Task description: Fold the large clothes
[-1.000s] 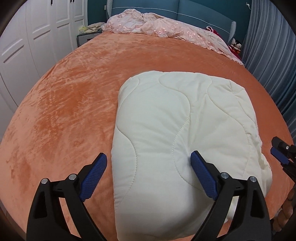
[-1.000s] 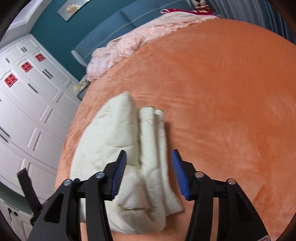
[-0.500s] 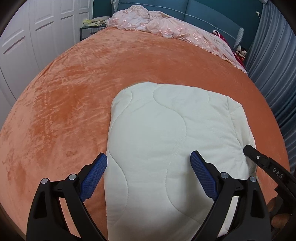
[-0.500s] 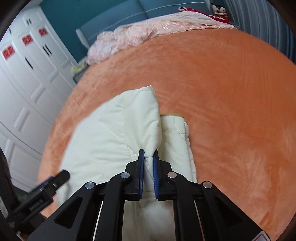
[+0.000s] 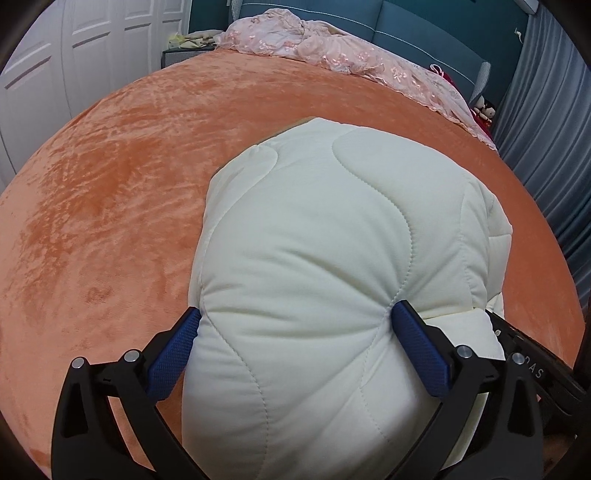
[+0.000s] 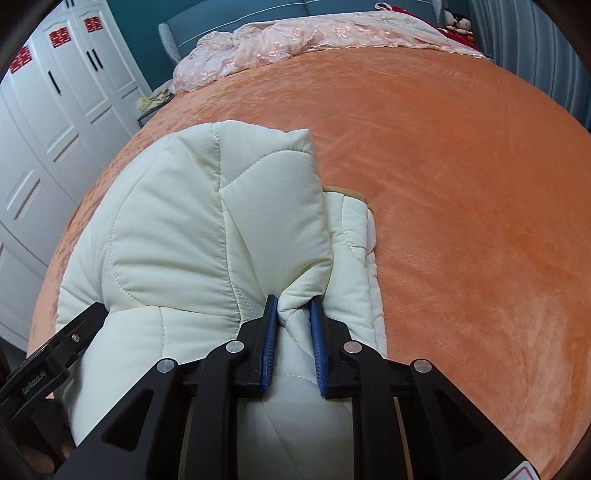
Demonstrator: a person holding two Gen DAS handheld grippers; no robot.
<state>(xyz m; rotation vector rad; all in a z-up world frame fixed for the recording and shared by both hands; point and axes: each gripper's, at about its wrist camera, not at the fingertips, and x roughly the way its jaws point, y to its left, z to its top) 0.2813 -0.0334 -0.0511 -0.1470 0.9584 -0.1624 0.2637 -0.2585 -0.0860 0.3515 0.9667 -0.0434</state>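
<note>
Garment: your folded cream quilted coat (image 5: 332, 280) lies on the orange velvet bedspread (image 5: 110, 206), bulging up toward you, its far edge at twelve o'clock.
Left gripper (image 5: 295, 332): your jaws are opening to their widest; the coat's thick near fold bulges between the blue pads (image 5: 421, 354), touching both.
Right gripper (image 6: 293, 332): your jaws stand narrow and are easing open, pinching a ridge of the coat's right edge.
Background: pink embroidered fabric (image 6: 295, 37) is heaped at twelve o'clock by the teal headboard (image 5: 424, 22).
</note>
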